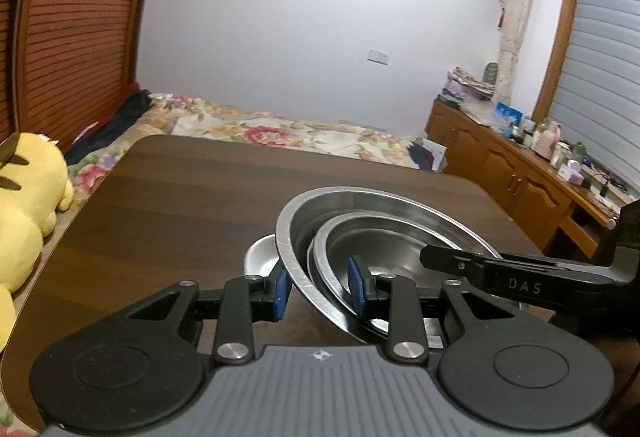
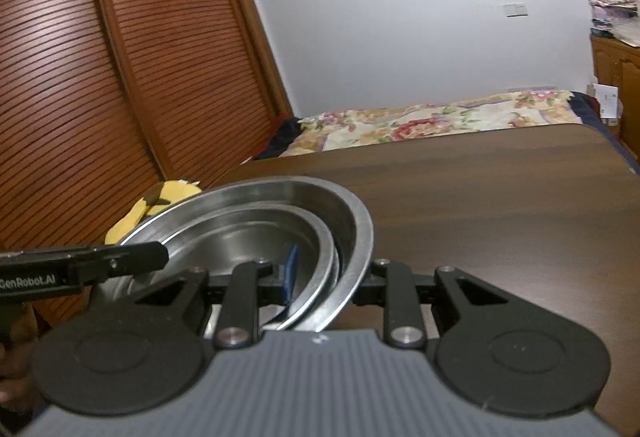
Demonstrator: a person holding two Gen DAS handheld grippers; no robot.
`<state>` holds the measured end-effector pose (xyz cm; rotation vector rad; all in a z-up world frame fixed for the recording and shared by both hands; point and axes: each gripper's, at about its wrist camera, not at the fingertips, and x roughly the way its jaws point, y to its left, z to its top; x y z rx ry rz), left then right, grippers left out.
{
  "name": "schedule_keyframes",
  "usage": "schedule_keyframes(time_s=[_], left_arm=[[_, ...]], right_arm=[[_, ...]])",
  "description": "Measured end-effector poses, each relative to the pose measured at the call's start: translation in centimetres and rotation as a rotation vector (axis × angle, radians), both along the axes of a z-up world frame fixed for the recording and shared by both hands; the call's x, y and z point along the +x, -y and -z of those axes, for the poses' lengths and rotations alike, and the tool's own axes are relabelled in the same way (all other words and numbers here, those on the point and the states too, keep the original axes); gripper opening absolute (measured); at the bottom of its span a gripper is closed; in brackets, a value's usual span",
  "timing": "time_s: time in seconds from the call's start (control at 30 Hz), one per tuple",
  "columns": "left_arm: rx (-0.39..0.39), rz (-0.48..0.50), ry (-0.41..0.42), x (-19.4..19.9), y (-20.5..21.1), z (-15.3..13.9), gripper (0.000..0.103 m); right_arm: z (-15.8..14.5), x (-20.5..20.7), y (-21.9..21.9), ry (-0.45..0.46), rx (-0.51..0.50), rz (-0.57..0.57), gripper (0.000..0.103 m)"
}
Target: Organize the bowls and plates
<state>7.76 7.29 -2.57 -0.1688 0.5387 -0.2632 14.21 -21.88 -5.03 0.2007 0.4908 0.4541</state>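
A bedroom: a dark wood surface (image 1: 192, 197) stands in front of a bed with a floral cover (image 1: 280, 129), louvred wooden doors on one side and a long wooden cabinet along the other wall. A yellow plush toy (image 1: 28, 205) lies just off the surface's left edge.

You hold a nested stack of steel dishes with both tools. The large outer bowl (image 1: 292, 241) has at least one smaller bowl (image 1: 376, 249) seated inside it. Your left tongs (image 1: 320, 287) are clamped on the stack's left rims, one blue pad outside the outer bowl and one inside. Your right tongs (image 2: 324, 277) grip the opposite rim the same way; only the inner blue pad shows, the other being hidden behind the bowl wall. The stack tilts slightly and looks lifted clear above the surface's near edge, toward its right corner.

A small pale dish (image 1: 262, 253) sits just beyond the stack on its left, still apart from it.

As a judgement, the nesting is mostly done. What seems left is setting the stack down and dealing with that last small dish
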Motion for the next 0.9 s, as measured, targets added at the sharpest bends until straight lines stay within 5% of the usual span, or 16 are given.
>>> schedule_keyframes(time_s=[0.6, 0.73, 0.8, 0.9], left_arm=[[0.002, -0.039, -0.025, 0.8, -1.2, 1.9, 0.033], [0.012, -0.046, -0.02, 0.8, -1.5, 1.6, 0.045], [0.029, -0.058, -0.009, 0.8, -1.5, 1.3, 0.053], [0.042, -0.058, 0.001, 0.8, -1.5, 0.7, 0.058]], right_arm=[[1.1, 0.5, -3.0, -0.008, -0.067, -0.058, 0.028], [0.9, 0.5, -3.3, -0.003, -0.079, -0.062, 0.028], [0.8, 0.4, -3.4, -0.005, -0.085, -0.069, 0.032], [0.6, -0.1, -3.4, 0.017, -0.099, -0.073, 0.057]])
